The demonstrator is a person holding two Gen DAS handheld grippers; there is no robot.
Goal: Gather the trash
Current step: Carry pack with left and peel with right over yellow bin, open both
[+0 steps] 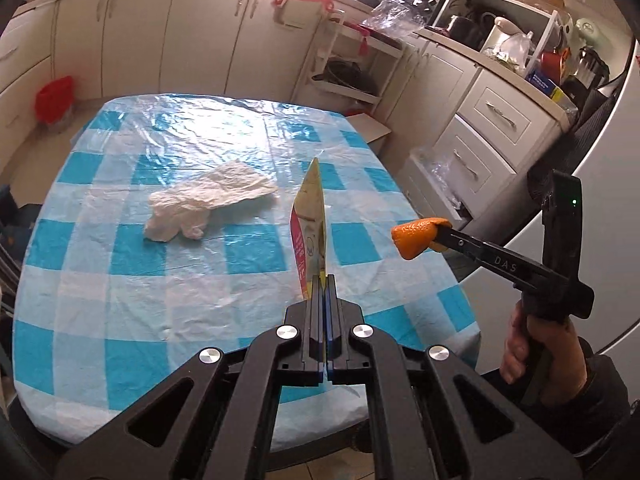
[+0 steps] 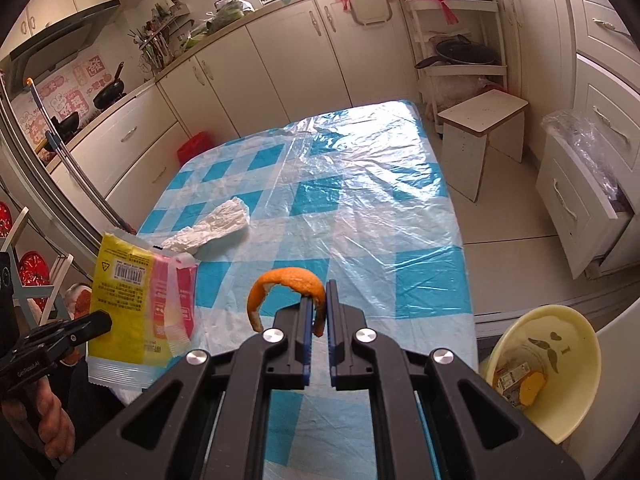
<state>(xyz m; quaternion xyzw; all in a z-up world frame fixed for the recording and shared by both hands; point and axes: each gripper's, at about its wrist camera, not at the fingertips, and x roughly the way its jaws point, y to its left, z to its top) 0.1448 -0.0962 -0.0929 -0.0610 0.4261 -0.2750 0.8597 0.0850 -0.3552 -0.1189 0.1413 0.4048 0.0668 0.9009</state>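
Both grippers are held above the near end of the table (image 2: 400, 184) — the left gripper (image 1: 323, 280) with its jaws clamped on a yellow-and-pink snack wrapper (image 1: 313, 220) that stands edge-up, the right gripper (image 2: 319, 308) pinching a curled orange peel (image 2: 288, 282) clear of the checked plastic cloth. A crumpled white tissue (image 1: 204, 204) lies on the cloth ahead of both. Off the table's right corner sits a cream-yellow bin (image 2: 560, 328) — peel and packaging already inside.

I can't read the wrapper's (image 2: 140, 300) small print, and what's under the peel (image 2: 534, 390) inside the bin (image 2: 560, 320) stays unclear.
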